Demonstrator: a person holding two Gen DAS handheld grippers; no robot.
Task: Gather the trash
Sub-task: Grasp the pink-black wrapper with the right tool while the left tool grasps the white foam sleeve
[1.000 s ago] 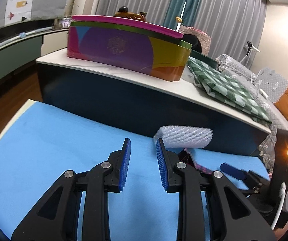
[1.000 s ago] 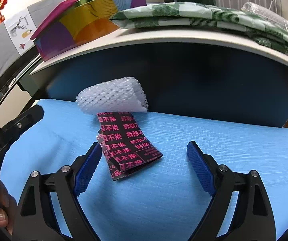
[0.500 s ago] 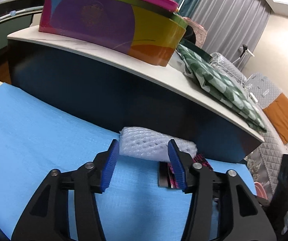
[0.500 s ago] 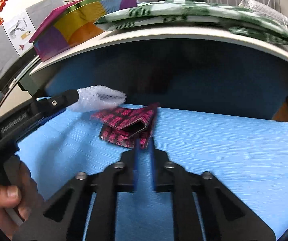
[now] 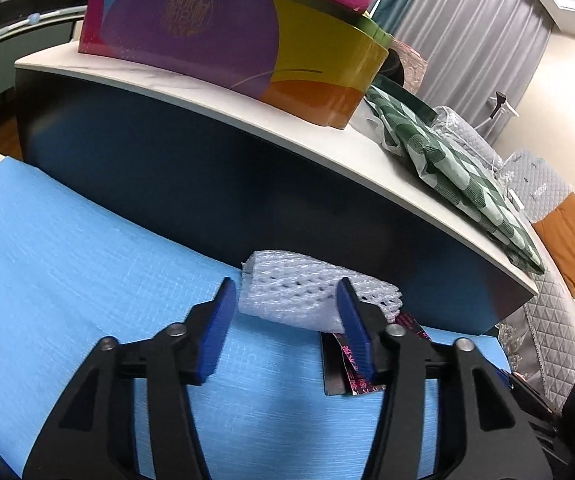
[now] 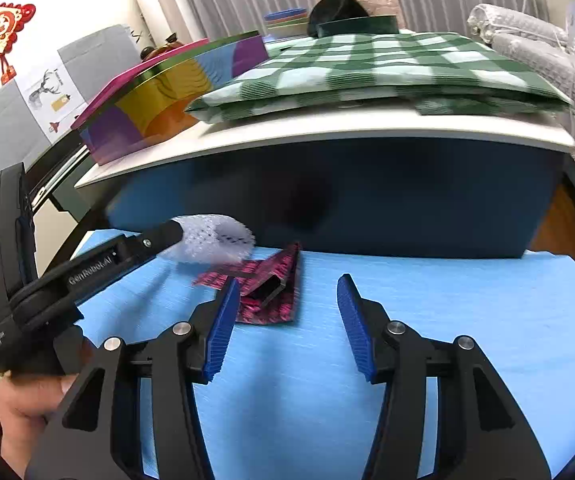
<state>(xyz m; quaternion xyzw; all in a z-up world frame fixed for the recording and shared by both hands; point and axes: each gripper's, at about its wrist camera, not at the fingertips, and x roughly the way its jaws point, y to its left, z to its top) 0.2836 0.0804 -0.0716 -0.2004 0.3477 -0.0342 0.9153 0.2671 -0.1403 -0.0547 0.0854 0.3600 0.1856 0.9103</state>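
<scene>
A white foam net sleeve (image 5: 303, 296) lies on the blue mat (image 5: 87, 248) against the dark cabinet front. My left gripper (image 5: 283, 320) is open, its jaws on either side of the sleeve's near end; contact is unclear. It also shows in the right wrist view (image 6: 215, 240), with the left gripper's finger beside it. A black and pink printed wrapper (image 6: 271, 292) lies crumpled on the mat just right of the sleeve. My right gripper (image 6: 287, 320) is open and empty, its left finger (image 6: 223, 320) next to the wrapper.
A white-topped dark cabinet (image 5: 247, 184) rises right behind the mat. On it sit a colourful gift box (image 5: 227, 44) and a green checked bag (image 6: 367, 68). A quilted sofa (image 5: 547, 208) stands at the right.
My left gripper moved forward to the foam sleeve and opened wider around it. My right gripper shut near the wrapper half a second ago and is now open again; the wrapper is crumpled.
</scene>
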